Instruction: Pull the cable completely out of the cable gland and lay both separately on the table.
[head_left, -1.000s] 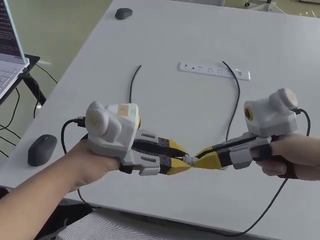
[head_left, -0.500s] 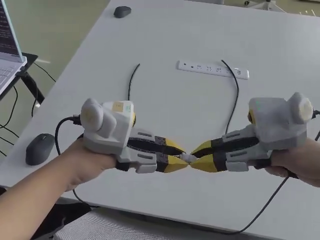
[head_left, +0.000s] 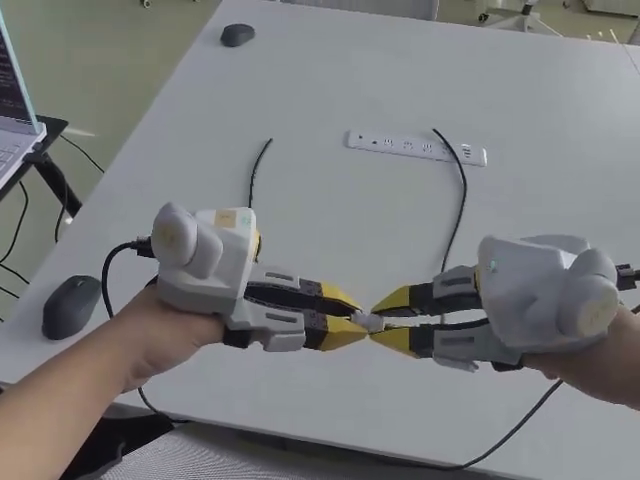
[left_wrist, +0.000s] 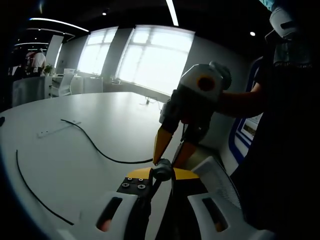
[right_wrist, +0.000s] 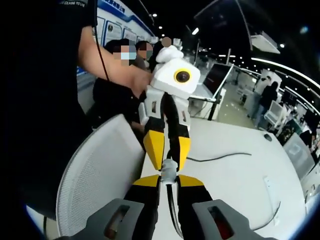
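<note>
While gripped: gland (head_left: 378, 322) midair over counter (head_left: 330, 80) edge, cable (right_wrist: 170, 202) inside
Left fingers (head_left: 335, 298): closed on gland
Right fingers (head_left: 405, 297): closed on cable
Risk: slipping off thin cable, dropping gland past edge

text: "CEASE TO" | on: black shirt (right_wrist: 50, 75) (rest cut off)

A white desk (head_left: 330, 80) fills most of the head view. A long white power strip (head_left: 415, 147) lies at upper centre, and a thin black cable (head_left: 460, 215) curves from it toward the lower right. A shorter black cable (head_left: 255, 175) lies left of centre. One dark grey computer mouse (head_left: 237, 35) sits at the top, and another dark mouse (head_left: 70, 305) sits by the lower left edge.
</note>
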